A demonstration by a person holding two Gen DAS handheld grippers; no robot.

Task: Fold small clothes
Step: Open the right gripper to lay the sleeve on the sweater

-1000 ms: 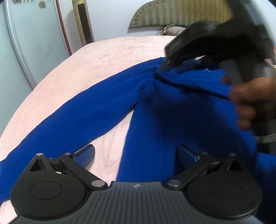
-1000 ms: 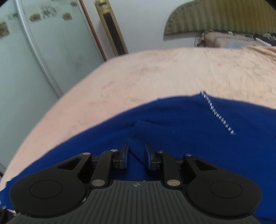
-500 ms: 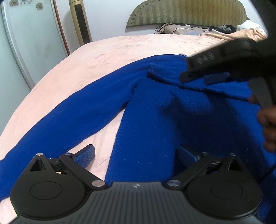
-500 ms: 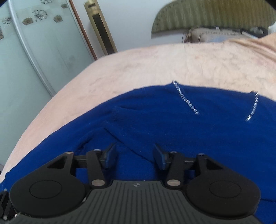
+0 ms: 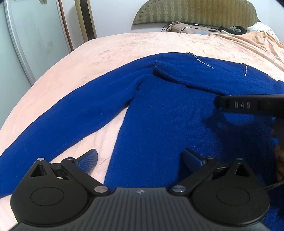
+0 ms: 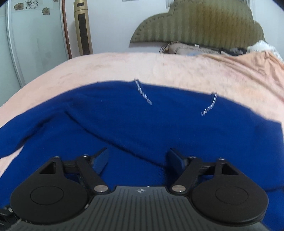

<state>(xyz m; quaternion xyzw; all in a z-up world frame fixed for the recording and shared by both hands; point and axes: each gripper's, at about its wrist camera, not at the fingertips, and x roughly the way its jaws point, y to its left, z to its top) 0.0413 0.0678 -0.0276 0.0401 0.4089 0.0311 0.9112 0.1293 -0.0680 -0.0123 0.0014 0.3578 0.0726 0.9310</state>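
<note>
We are in a home bedroom. A wide bed [image 5: 110, 51] under a peach-pink cover fills most of both views, and at its far end an olive padded headboard [image 5: 195, 12] with a scalloped, studded edge stands against a white wall. Just in front of the headboard we see pillows and loose bedding [image 5: 193, 29]. To the left of the headboard stands a tall gold tower fan [image 6: 83, 30], and further left a frosted sliding door [image 6: 33, 40] with flower decals
</note>
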